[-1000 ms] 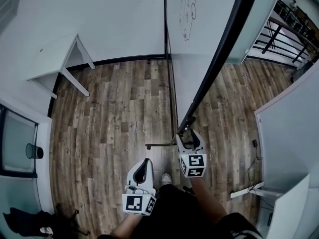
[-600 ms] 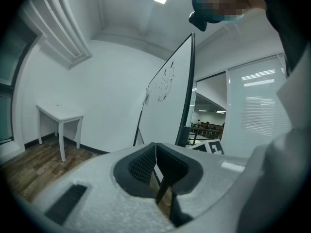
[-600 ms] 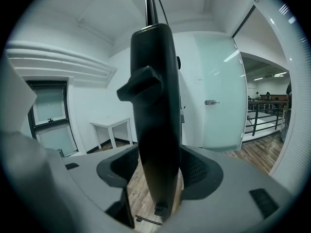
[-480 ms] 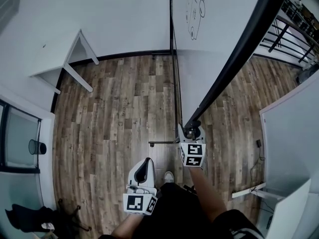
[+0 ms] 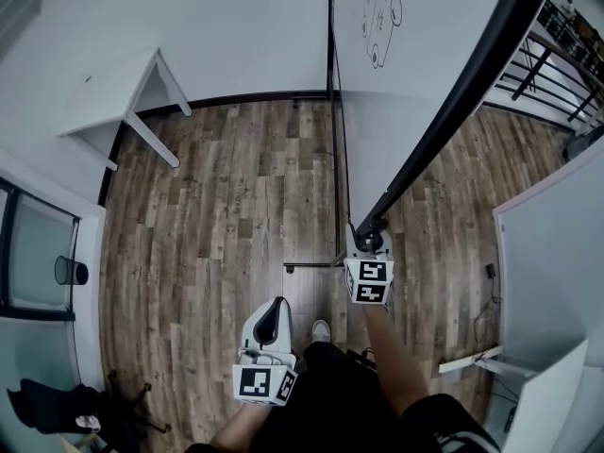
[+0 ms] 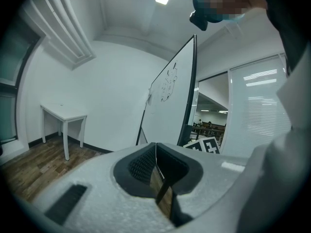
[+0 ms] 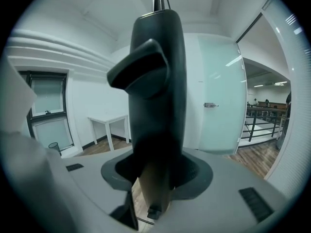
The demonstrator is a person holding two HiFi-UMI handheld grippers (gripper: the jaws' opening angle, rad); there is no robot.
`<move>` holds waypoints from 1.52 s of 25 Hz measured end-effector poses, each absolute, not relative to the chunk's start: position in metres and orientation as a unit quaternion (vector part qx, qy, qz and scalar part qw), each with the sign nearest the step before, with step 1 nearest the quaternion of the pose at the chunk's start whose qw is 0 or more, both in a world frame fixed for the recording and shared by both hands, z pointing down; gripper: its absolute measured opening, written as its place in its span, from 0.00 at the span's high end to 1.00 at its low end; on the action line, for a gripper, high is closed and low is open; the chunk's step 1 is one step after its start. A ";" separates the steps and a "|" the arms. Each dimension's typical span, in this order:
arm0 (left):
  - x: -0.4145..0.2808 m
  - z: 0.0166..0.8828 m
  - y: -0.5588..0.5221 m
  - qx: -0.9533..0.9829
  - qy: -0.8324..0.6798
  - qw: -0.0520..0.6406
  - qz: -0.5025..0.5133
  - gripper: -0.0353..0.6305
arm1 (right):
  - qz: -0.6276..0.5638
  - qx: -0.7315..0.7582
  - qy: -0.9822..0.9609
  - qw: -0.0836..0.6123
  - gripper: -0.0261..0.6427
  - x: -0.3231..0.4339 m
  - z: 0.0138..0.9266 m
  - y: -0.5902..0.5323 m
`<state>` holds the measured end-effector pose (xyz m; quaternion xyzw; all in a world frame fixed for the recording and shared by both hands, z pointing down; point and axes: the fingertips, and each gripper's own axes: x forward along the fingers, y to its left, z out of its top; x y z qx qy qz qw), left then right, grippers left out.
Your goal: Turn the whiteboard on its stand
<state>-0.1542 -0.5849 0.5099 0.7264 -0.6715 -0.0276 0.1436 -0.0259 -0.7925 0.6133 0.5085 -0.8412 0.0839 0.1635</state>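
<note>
The whiteboard point(image 5: 415, 74) is standing tall on its stand point(image 5: 338, 187), right in front of me. It is leaning across the wood floor point(image 5: 217, 215), with drawings high up on its white face. Its black edge point(image 5: 438, 111) is running down to a bottom corner, and that corner is sitting inside my right gripper point(image 5: 370, 243). The jaws of this gripper have just been closing. Now they are pressing on the black corner piece point(image 7: 155, 81), one jaw on each side.

On the left of the board, lots of bare floor is lying open, all the way to the white wall point(image 5: 236, 26). A white table point(image 5: 113, 92) is standing in the far left corner of the floor, well apart from the board. On the right, a big white panel point(image 5: 547, 253) is standing near the board, so less room is showing there.

My left gripper point(image 5: 274, 314) is hanging low by my body, just beside my shoe point(image 5: 321, 330). Its jaws are pressed together and are holding nothing. It is apart from the board.
</note>
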 end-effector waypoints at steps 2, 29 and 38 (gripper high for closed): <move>-0.157 0.511 -0.580 0.725 -0.673 0.147 -0.026 0.92 | 0.084 0.508 -0.841 0.165 0.71 -0.026 0.613 -0.791; -0.160 0.492 -0.454 0.745 -0.652 0.131 -0.048 0.92 | 0.094 0.494 -0.848 0.168 0.72 -0.037 0.615 -0.643; -0.179 0.484 -0.387 0.734 -0.667 0.118 -0.052 0.92 | 0.101 0.492 -0.851 0.155 0.71 -0.082 0.618 -0.567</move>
